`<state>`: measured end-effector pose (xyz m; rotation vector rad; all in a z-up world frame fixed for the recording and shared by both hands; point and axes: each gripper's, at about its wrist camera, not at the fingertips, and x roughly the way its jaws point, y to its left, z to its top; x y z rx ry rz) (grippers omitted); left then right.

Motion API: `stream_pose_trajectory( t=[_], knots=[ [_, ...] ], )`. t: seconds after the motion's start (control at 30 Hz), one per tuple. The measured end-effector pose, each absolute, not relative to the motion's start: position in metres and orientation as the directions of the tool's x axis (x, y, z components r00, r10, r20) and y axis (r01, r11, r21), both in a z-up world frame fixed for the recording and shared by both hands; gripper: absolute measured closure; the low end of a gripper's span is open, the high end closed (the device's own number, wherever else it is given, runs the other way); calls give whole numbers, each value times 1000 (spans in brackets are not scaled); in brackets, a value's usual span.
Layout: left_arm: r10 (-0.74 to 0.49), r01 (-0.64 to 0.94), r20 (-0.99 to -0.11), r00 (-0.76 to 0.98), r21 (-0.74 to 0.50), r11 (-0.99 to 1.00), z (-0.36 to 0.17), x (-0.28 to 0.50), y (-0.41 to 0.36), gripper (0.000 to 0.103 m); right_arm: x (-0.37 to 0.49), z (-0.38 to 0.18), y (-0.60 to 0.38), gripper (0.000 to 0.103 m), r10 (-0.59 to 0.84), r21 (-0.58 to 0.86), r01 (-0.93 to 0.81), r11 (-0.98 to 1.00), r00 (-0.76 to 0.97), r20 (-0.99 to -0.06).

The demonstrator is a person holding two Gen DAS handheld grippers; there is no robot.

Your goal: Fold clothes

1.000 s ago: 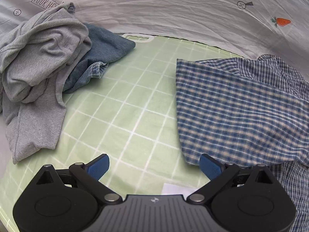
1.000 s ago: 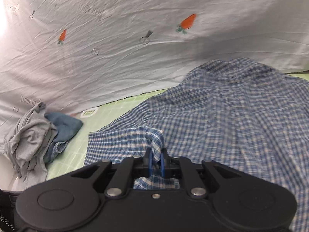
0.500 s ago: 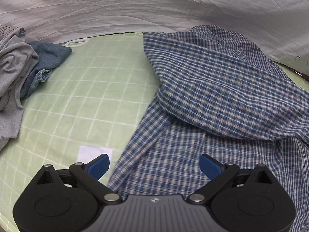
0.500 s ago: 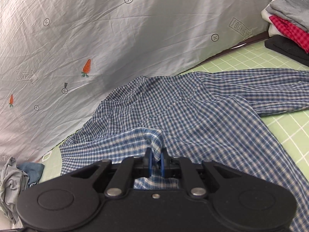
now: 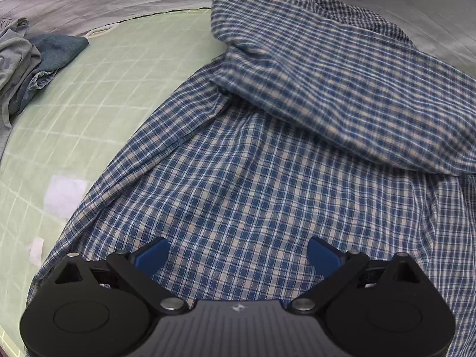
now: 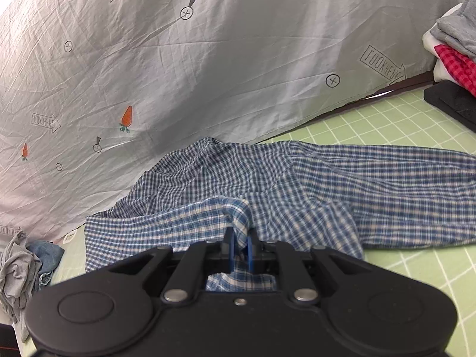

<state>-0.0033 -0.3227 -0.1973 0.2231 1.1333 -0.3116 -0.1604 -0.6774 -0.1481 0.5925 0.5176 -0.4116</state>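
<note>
A blue and white checked shirt (image 5: 267,154) lies spread over the green grid mat (image 5: 98,89). My left gripper (image 5: 236,255) hovers over the shirt's body, open, its blue pads wide apart with nothing gripped. In the right wrist view the same checked shirt (image 6: 342,184) stretches across the mat, one sleeve reaching to the right. My right gripper (image 6: 240,248) is shut on a pinched-up fold of the shirt, lifting the cloth into a small peak above the pads.
A crumpled grey garment (image 5: 15,59) and a blue denim piece (image 5: 56,50) lie at the mat's left end. A stack of folded clothes (image 6: 452,56) sits at the far right. A printed grey sheet (image 6: 208,59) hangs behind the mat.
Both grippers have travelled to the right along the mat. The left one went from bare mat to above the shirt's body. The right one kept its hold and carried the fold across.
</note>
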Motion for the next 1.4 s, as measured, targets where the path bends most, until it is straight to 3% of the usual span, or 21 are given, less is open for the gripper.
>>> stream_pose_trajectory(
  t=[0.2, 0.33, 0.5, 0.6, 0.63, 0.67, 0.77, 0.97, 1.17, 1.4],
  knots=[
    [-121, 314, -899, 421, 19, 949, -199, -3, -321, 0, -170, -163, -734, 96, -288, 413, 565, 715, 775, -562],
    [-129, 315, -888, 442, 20, 949, -200, -7, -322, 0, -180, -173, -761, 96, -404, 328, 655, 681, 709, -578],
    [-124, 299, -884, 450, 18, 954, -198, -7, -324, 0, -169, -191, -775, 93, -437, 236, 708, 666, 626, -645],
    [-129, 302, -879, 459, 18, 953, -199, -10, -324, 0, -166, -190, -760, 63, -472, 173, 719, 673, 598, -647],
    [-130, 303, -877, 462, 18, 953, -199, -11, -324, 0, -169, -188, -751, 41, -479, 176, 719, 672, 604, -637],
    [-131, 304, -875, 465, 18, 953, -199, -12, -324, 0, -172, -185, -743, 24, -486, 178, 719, 671, 609, -627],
    [-145, 330, -876, 460, 17, 944, -197, -12, -320, 0, -179, -178, -714, 3, -484, 192, 700, 688, 640, -597],
    [-243, 412, -836, 492, -23, 911, -176, -23, -305, 0, -186, -165, -641, 0, -463, 172, 636, 753, 697, -548],
    [-288, 441, -795, 534, -29, 897, -145, -26, -253, 0, -185, -164, -559, 0, -390, 191, 578, 794, 724, -569],
    [-228, 395, -795, 562, 15, 919, -135, 2, -172, 0, -147, -169, -475, 0, -255, 234, 502, 833, 722, -643]
  ],
)
